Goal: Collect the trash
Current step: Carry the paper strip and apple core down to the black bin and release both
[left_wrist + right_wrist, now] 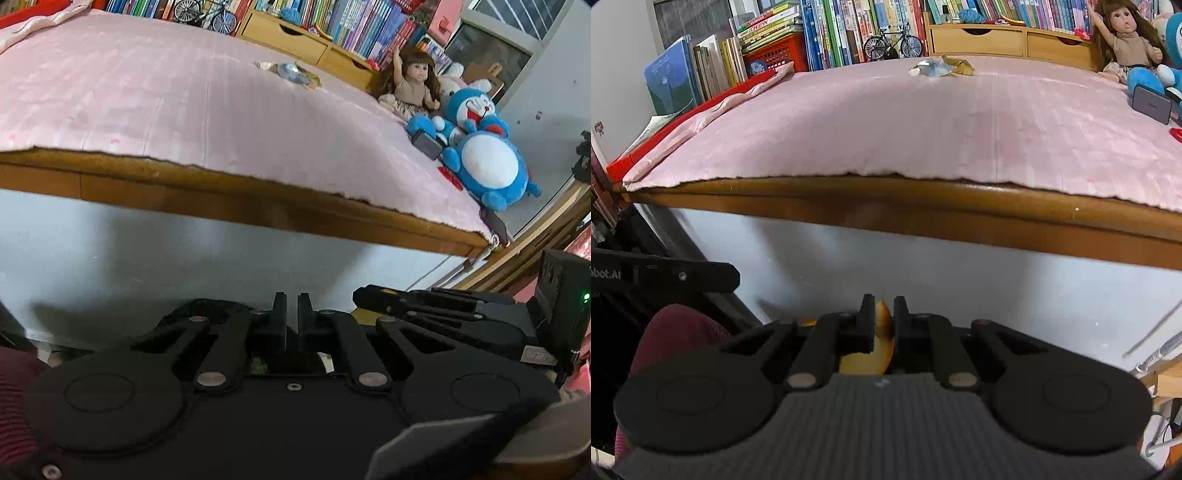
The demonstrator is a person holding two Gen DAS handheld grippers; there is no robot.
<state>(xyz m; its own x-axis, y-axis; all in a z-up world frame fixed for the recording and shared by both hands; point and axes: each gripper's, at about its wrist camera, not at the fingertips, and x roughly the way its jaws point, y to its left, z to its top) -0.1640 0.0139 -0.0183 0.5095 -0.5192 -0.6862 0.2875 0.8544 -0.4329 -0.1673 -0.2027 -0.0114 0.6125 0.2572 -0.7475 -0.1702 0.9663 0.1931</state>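
1. Standing against the row of books (849, 29) beyond the far edge of the bed (923, 122), a wooden drawer unit (997, 40) shows two drawers, both pushed in, so what they hold cannot be told; a blue ball of yarn (971, 14) sits on top of it; left of the drawer unit a red crate (775, 53) carries a stack of books, and its inside is hidden.
2. A small pile of trash (938, 68), crumpled clear wrapper and a yellowish scrap, lies on the pink bed cover near the far edge, just in front of the drawer unit; a model bicycle (892, 44) stands behind it.
3. At the far right corner of the bed sit a doll (413, 85) and a blue plush cat (484, 162), with a dark grey box (426, 144) leaning against the plush.
4. The right gripper (883, 314) hangs below the near wooden edge of the bed; its jaws are pinched narrowly on an orange-yellow peel (882, 332), which sticks up between the pads and trails back toward the body.
5. The left gripper (291, 310) is also below the near bed edge; its jaws are nearly together with only a slit between them; nothing shows between the fingertips, though a small greenish bit near their base is too unclear to name.
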